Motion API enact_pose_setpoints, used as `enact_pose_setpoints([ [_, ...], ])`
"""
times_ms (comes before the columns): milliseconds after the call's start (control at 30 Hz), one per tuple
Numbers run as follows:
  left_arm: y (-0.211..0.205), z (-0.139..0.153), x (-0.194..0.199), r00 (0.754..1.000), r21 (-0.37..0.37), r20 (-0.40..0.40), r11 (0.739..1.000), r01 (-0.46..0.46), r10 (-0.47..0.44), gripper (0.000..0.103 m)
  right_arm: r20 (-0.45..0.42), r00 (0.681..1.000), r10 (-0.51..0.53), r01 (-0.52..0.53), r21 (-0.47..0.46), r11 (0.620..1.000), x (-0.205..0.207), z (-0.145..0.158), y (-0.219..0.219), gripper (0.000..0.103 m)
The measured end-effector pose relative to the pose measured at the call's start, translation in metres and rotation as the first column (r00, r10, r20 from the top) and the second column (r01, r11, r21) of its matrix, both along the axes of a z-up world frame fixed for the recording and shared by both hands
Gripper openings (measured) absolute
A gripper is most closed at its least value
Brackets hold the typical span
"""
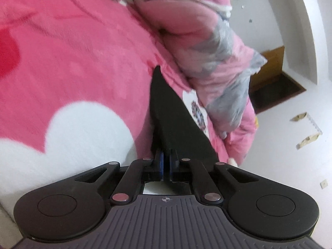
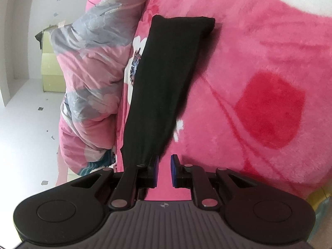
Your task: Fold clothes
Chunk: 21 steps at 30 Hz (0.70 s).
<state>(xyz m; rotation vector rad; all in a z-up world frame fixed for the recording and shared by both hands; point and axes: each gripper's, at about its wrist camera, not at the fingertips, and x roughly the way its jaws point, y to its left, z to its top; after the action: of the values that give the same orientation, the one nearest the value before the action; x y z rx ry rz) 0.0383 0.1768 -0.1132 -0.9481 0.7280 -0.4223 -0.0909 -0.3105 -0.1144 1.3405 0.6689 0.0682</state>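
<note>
Left gripper [image 1: 165, 159] clenched on black garment [image 1: 166, 112] at frame centre; right gripper [image 2: 164, 169] released, jaws parted over pink fleece blanket [image 2: 259, 62].

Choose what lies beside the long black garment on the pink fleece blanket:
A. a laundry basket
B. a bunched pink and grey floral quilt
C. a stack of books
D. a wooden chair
B: the bunched floral quilt lies along one side of the black garment on the pink blanket.
</note>
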Motion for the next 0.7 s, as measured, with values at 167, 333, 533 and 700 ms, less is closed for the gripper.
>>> enact_pose_setpoints([
  [167, 0.006, -0.017, 0.008, 0.998, -0.029, -0.057, 0.999, 0.016, -0.017, 0.003, 0.071, 0.987, 0.141, -0.120, -0.243, 0.962, 0.008, 0.033, 0.023, 0.013],
  [333, 0.008, -0.021, 0.011, 0.998, -0.052, -0.057, 0.998, 0.035, -0.038, 0.004, 0.040, 0.902, 0.429, -0.290, -0.679, 0.674, 0.027, 0.085, 0.093, 0.014],
  [533, 0.009, -0.021, 0.008, 0.999, -0.025, -0.025, 0.999, 0.047, -0.048, 0.004, -0.066, 0.842, 0.536, -0.260, -0.920, 0.294, 0.050, 0.091, 0.163, 0.014],
  [700, 0.010, -0.022, 0.008, 0.998, 0.002, 0.007, 0.998, 0.067, -0.067, 0.004, -0.148, 0.850, 0.505, -0.256, -0.955, 0.150, 0.062, 0.069, 0.174, 0.013],
])
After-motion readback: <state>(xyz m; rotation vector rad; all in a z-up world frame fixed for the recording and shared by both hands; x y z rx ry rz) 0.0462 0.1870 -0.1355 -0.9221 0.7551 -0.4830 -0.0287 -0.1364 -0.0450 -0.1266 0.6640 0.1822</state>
